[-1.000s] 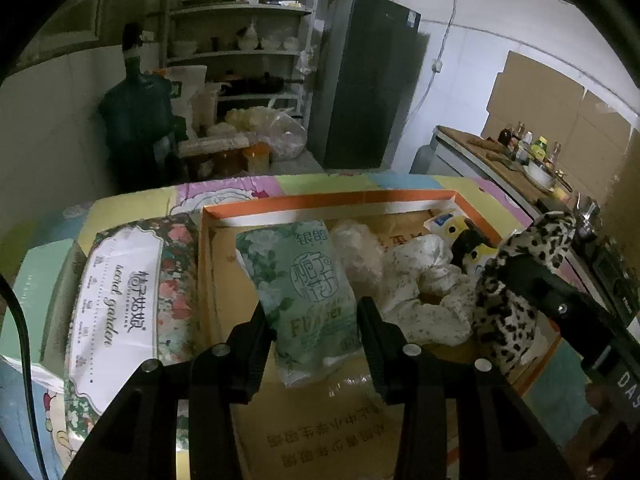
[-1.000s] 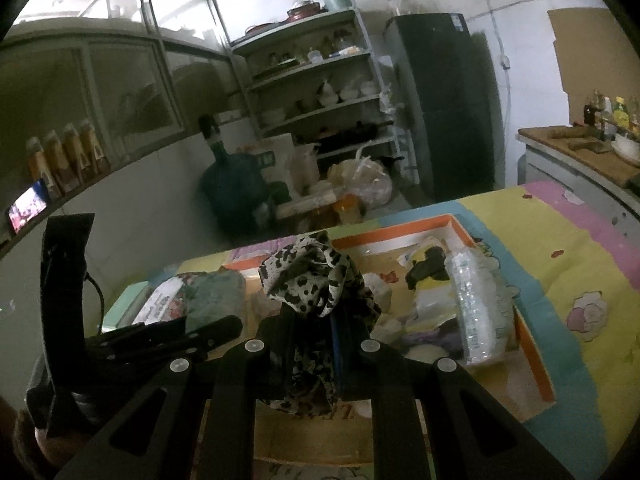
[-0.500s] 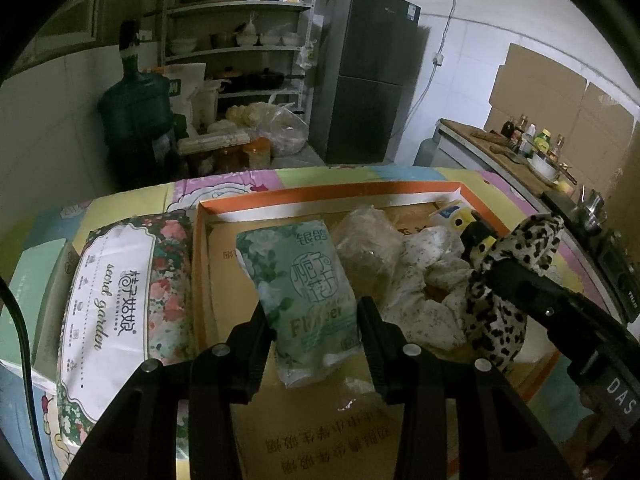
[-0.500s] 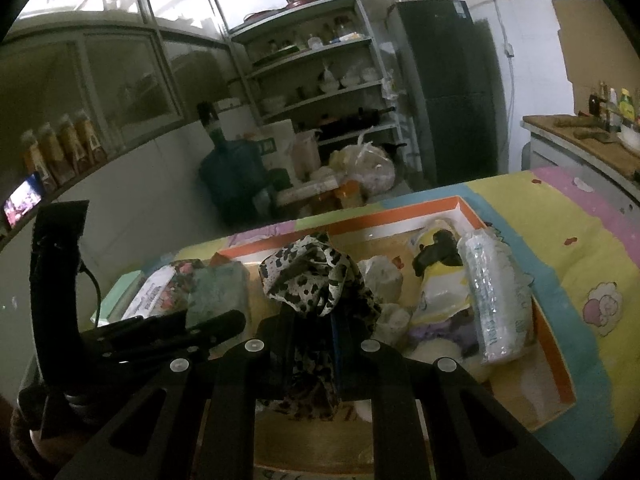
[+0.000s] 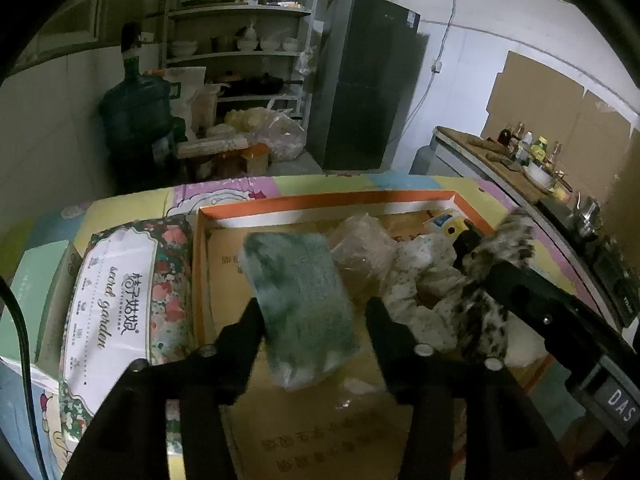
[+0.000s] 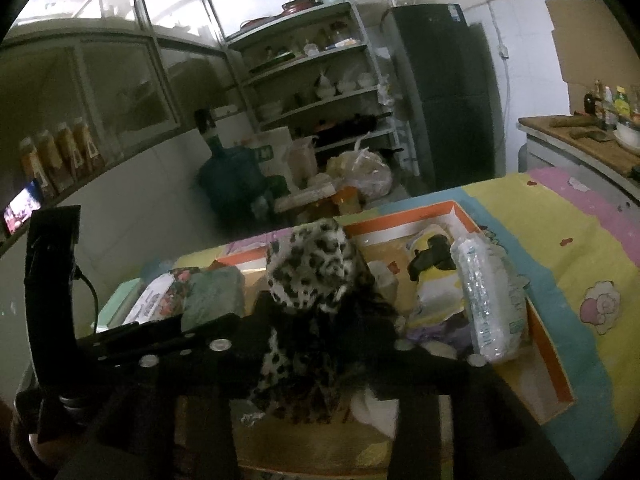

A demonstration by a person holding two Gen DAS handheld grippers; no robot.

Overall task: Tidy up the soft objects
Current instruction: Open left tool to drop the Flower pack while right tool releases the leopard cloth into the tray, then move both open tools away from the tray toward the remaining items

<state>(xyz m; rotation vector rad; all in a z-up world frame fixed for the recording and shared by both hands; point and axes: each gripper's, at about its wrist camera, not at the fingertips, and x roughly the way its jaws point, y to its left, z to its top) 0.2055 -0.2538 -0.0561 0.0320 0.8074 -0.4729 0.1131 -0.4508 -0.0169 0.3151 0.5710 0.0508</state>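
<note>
My left gripper is shut on a green tissue pack, blurred, held over the left part of the orange-rimmed cardboard box. My right gripper is shut on a leopard-print cloth above the same box; it shows in the left wrist view too. In the box lie a clear bag, a pale spotted cloth, a yellow and black soft toy and a clear wrapped pack.
A floral tissue pack and a pale green box lie left of the box on the colourful cloth-covered table. Behind stand a water jug, shelves, a dark fridge and a counter with bottles.
The green pack has blurred and shifted slightly in my left gripper. My right gripper has moved with the leopard cloth, which is blurred in the left wrist view.
</note>
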